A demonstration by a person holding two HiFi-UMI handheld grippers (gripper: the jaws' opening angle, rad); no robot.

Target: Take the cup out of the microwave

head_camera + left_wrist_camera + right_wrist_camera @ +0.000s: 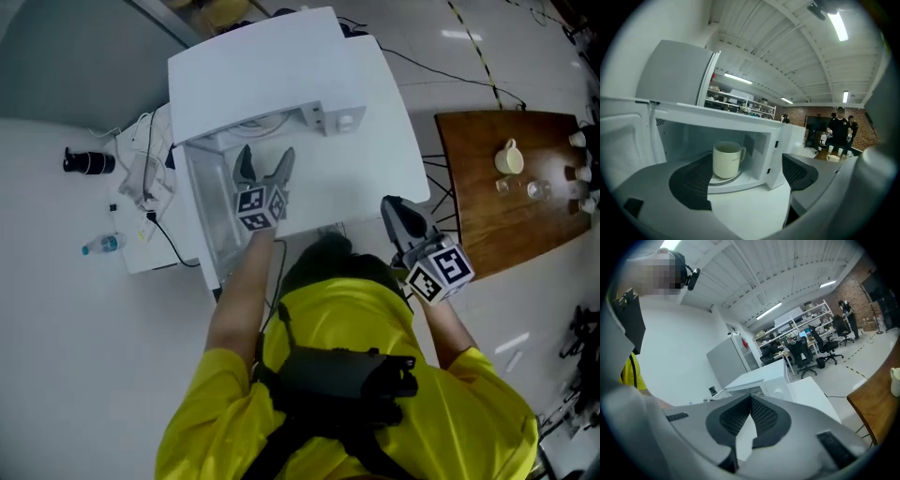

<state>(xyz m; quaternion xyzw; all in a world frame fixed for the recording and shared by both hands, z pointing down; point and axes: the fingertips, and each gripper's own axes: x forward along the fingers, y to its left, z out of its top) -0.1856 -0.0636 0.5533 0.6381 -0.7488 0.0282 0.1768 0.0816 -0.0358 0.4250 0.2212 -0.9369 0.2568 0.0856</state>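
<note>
Cream cup [727, 160] inside microwave [774, 140], ahead of left claw [745, 178], jaws wide apart, untouched; right claw [751, 401] closed.

Bright, even overhead light. The ceiling strip lights [839, 24] glare white in my left gripper view, and their reflections streak the floor [441, 56] in the head view. Seen from above, the white microwave [281, 84] is nearly washed out and shadows are faint. Its cavity is dimmer, but the cup [726, 159] inside is sharp. Both my gripper views bend hard at the edges, with black corners. The jaws near the lens are soft.
</note>
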